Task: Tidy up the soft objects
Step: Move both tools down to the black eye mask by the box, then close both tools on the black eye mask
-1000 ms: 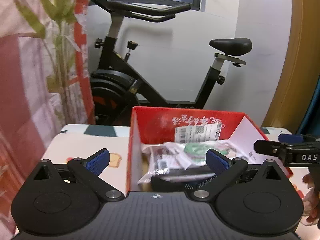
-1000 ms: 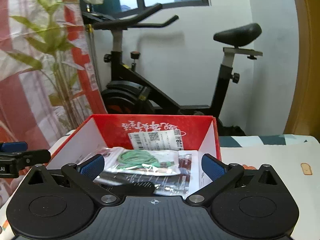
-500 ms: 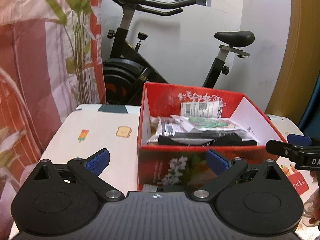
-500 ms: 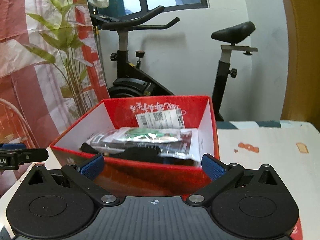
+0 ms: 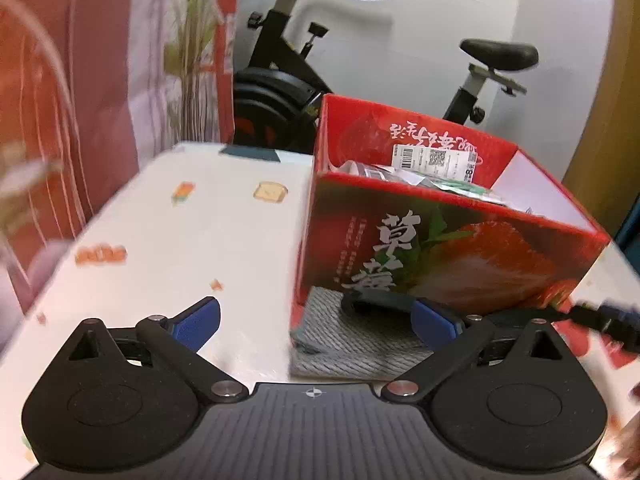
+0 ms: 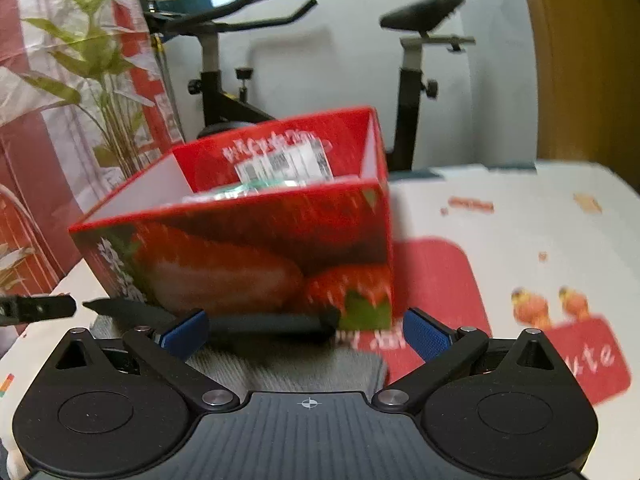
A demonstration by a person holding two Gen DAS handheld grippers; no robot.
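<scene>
1 grey knitted cloth with a dark band along its far edge lies flat on the tabletop, right against the near wall of 1 red strawberry-printed box. In the right wrist view the same grey cloth sits between the blue pads, its dark band touching the foot of the box.

The box is open at the top and holds several plastic-wrapped packets, 1 of them with something green inside; their exact count cannot be told. 1 white barcode label is stuck on the inner back wall.

The left gripper has its jaws spread wide, nothing between the pads, and hangs just above the near left corner of the cloth. The right gripper is likewise spread wide and empty, low over the cloth's right part. Each gripper's tip shows at the edge of the other's view.

The tabletop cover is white with small printed pictures and 1 red patch beside the box. Behind stand 1 black exercise bike and 1 red-and-white curtain printed with green leaves.
</scene>
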